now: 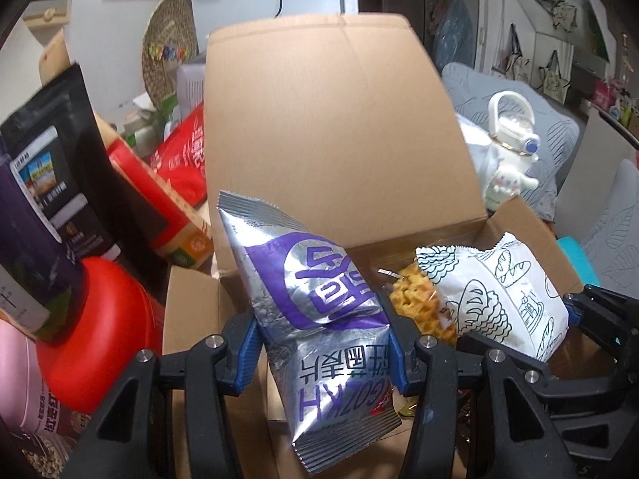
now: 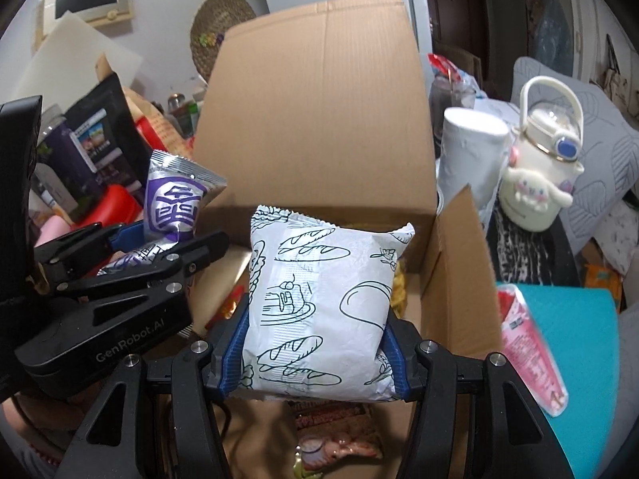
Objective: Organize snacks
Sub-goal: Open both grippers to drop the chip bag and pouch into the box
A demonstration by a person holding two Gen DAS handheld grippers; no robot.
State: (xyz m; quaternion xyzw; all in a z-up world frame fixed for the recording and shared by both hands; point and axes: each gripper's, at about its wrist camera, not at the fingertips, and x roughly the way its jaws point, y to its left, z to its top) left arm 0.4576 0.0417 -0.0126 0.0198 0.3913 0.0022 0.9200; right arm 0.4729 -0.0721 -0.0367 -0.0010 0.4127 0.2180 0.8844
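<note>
My left gripper (image 1: 321, 353) is shut on a silver and purple snack bag (image 1: 315, 311), held upright above the open cardboard box (image 1: 335, 127). It also shows in the right wrist view (image 2: 175, 203), held by the left gripper (image 2: 155, 247). My right gripper (image 2: 315, 353) is shut on a white bread-print snack bag (image 2: 319, 311), held over the box (image 2: 319, 111). That bag shows in the left wrist view (image 1: 503, 299), with the right gripper (image 1: 575, 315) at its right. A yellow waffle-like snack (image 1: 415, 303) lies in the box. A reddish snack packet (image 2: 335, 431) lies on the box floor.
Left of the box stand a red box (image 1: 159, 199), a black pouch (image 1: 60, 167), a red lid (image 1: 108, 327) and a pink tin (image 1: 20, 391). A white kettle-shaped bottle (image 2: 543, 159) and a paper roll (image 2: 471, 151) stand to the right. A teal surface (image 2: 579, 359) bears a pink packet (image 2: 531, 351).
</note>
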